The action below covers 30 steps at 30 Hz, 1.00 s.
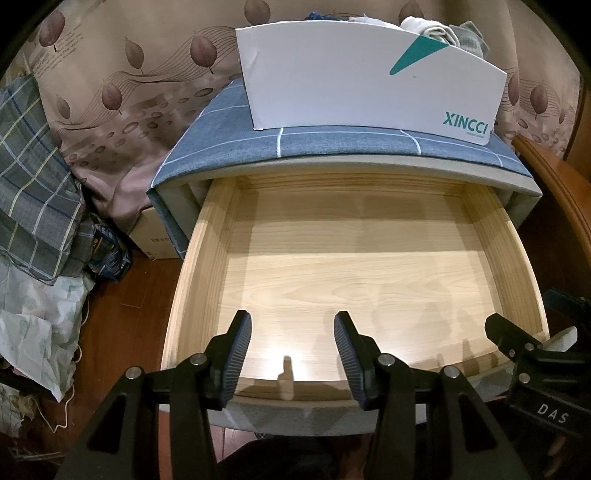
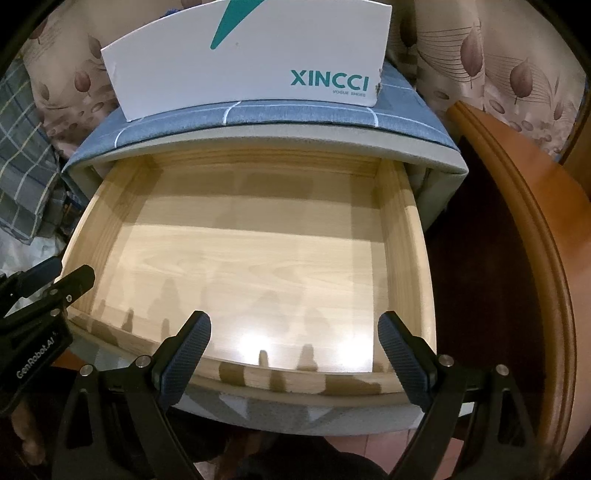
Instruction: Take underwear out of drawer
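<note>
left gripper (image 1: 291,354) jaws apart, empty | right gripper (image 2: 293,354) likewise | drawer (image 1: 207,229) pulled out | box (image 1: 332,85) – "XINCCI"

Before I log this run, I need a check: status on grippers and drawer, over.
Left gripper and right gripper open, empty. Drawer pulled out, no underwear visible. Folded clothes in white box above. Nothing in the way.
</note>
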Each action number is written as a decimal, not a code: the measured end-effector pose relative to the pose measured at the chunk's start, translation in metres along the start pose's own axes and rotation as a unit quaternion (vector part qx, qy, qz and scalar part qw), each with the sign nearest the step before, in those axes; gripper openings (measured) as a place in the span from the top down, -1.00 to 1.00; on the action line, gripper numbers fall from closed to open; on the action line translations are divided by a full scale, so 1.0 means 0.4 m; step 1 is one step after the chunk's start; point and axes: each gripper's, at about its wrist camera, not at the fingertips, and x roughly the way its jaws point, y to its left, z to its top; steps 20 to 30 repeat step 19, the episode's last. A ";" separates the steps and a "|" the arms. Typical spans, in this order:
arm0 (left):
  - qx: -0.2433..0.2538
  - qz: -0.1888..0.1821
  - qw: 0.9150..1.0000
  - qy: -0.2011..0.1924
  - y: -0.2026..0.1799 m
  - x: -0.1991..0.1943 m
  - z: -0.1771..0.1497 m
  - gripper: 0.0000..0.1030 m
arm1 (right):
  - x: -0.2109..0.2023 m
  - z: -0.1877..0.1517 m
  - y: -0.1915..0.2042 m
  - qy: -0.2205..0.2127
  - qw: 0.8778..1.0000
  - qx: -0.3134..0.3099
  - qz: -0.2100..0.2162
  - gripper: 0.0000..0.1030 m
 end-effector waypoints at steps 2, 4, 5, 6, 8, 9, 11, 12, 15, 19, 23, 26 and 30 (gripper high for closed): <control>0.000 0.001 1.000 0.000 0.000 -0.001 0.000 0.08 | 0.000 0.000 0.001 0.000 1.000 0.000 0.000 -0.75; 0.000 0.000 1.000 0.000 0.000 0.000 0.000 0.08 | 0.001 -0.001 0.002 0.001 1.000 0.001 0.000 -0.75; 0.000 0.000 1.000 -0.001 0.000 -0.001 0.000 0.08 | 0.001 -0.001 0.001 0.001 1.000 0.002 0.000 -0.75; 0.000 0.000 1.000 -0.001 0.000 -0.002 0.000 0.08 | 0.001 0.000 0.002 0.001 1.000 0.002 0.000 -0.75; 0.001 0.000 1.000 -0.001 -0.002 0.000 0.000 0.08 | 0.001 -0.001 0.002 0.001 1.000 0.002 0.000 -0.75; 0.001 0.001 1.000 -0.001 -0.002 0.000 0.000 0.08 | 0.001 -0.001 0.002 0.001 1.000 0.002 0.000 -0.75; 0.002 0.000 1.000 -0.005 -0.006 -0.002 0.001 0.08 | 0.001 -0.001 0.002 0.001 1.000 0.002 0.001 -0.75; 0.004 0.000 1.000 -0.006 -0.009 -0.004 0.001 0.08 | 0.001 -0.001 0.002 0.002 1.000 0.002 0.001 -0.75; 0.007 -0.003 1.000 -0.011 -0.010 -0.009 0.000 0.08 | 0.001 -0.002 0.002 0.002 1.000 0.003 0.001 -0.75; 0.012 -0.003 1.000 -0.014 -0.012 -0.012 0.000 0.08 | 0.002 -0.002 0.003 0.001 1.000 0.001 0.001 -0.75; 0.012 -0.003 1.000 -0.014 -0.012 -0.012 0.000 0.08 | 0.002 -0.002 0.003 0.001 1.000 0.001 0.001 -0.75; 0.012 -0.003 1.000 -0.014 -0.012 -0.012 0.000 0.08 | 0.002 -0.002 0.003 0.001 1.000 0.001 0.001 -0.75; 0.012 -0.003 1.000 -0.014 -0.012 -0.012 0.000 0.08 | 0.002 -0.002 0.003 0.001 1.000 0.001 0.001 -0.75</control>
